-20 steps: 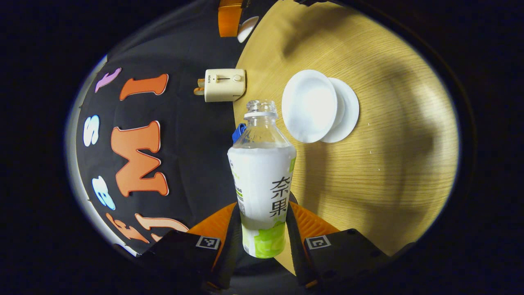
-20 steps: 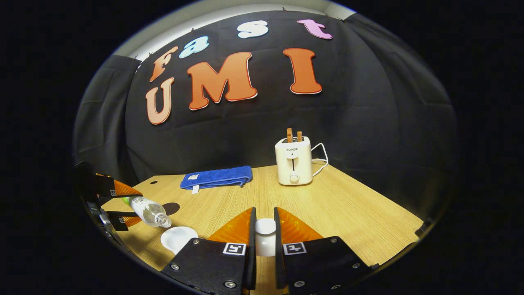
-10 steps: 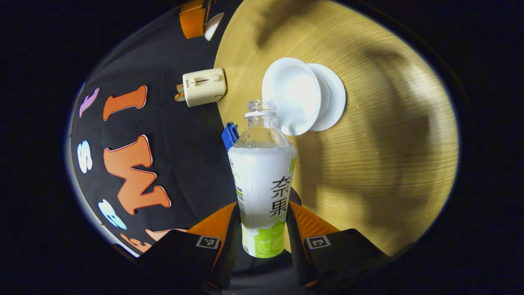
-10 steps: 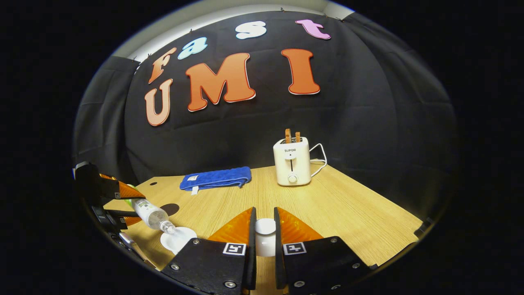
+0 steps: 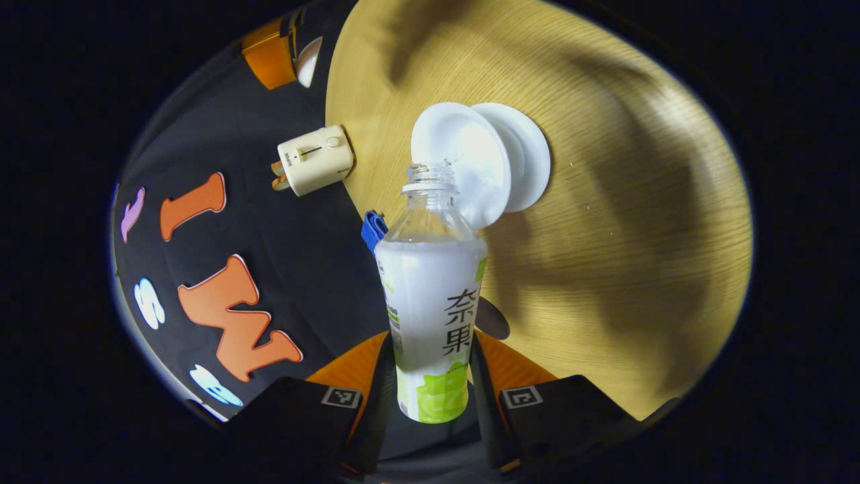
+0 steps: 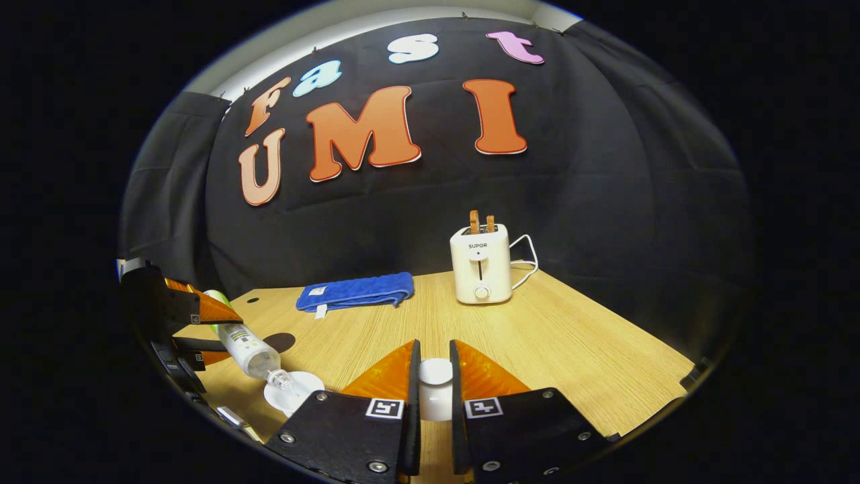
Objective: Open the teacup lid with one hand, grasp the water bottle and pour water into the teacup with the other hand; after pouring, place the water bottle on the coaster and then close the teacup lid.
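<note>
Clamped both tools on task things above the table [image 6: 537, 336].
Left tool [image 5: 433, 376] gripped water bottle [image 5: 430, 296], mouth tipped over open teacup [image 5: 463, 161] ahead; right tool [image 6: 435, 390] pinched teacup lid [image 6: 435, 380].

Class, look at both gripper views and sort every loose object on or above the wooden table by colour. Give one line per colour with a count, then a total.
White or cream: 5 (teacup, saucer, teacup lid, water bottle, toaster)
Blue: 1 (towel)
Dark: 1 (coaster)
Total: 7
</note>
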`<state>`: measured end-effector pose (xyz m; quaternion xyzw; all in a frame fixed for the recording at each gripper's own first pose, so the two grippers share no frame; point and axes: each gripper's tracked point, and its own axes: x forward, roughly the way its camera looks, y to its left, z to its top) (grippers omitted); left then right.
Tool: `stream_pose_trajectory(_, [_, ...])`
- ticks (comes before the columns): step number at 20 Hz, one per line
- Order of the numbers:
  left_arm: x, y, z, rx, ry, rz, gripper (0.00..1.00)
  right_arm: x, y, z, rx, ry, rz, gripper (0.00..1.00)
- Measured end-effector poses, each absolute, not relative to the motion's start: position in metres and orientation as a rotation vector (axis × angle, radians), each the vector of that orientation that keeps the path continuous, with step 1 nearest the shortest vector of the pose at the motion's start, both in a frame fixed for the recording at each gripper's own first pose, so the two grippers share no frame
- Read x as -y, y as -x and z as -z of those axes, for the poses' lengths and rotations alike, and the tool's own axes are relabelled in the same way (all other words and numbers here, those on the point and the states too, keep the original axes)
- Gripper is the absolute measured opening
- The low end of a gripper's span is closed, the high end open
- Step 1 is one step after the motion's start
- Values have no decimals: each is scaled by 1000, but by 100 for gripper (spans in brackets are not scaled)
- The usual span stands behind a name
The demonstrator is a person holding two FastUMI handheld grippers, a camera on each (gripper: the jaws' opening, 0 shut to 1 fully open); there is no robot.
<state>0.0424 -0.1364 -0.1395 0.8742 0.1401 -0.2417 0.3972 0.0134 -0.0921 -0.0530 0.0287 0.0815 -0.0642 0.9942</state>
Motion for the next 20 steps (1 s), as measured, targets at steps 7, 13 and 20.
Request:
stream_pose_trajectory(7, [153, -48, 125, -290, -2307, 604, 62, 93, -14, 54, -165, -58, 131, 19])
stream_pose_trajectory(13, [160, -49, 117, -260, -2430, 611, 60, 94, -14, 55, -168, -56, 131, 18])
stream_pose_trajectory(20, [171, -54, 105, -201, -2550, 574, 60, 95, -14, 56, -171, -54, 132, 19])
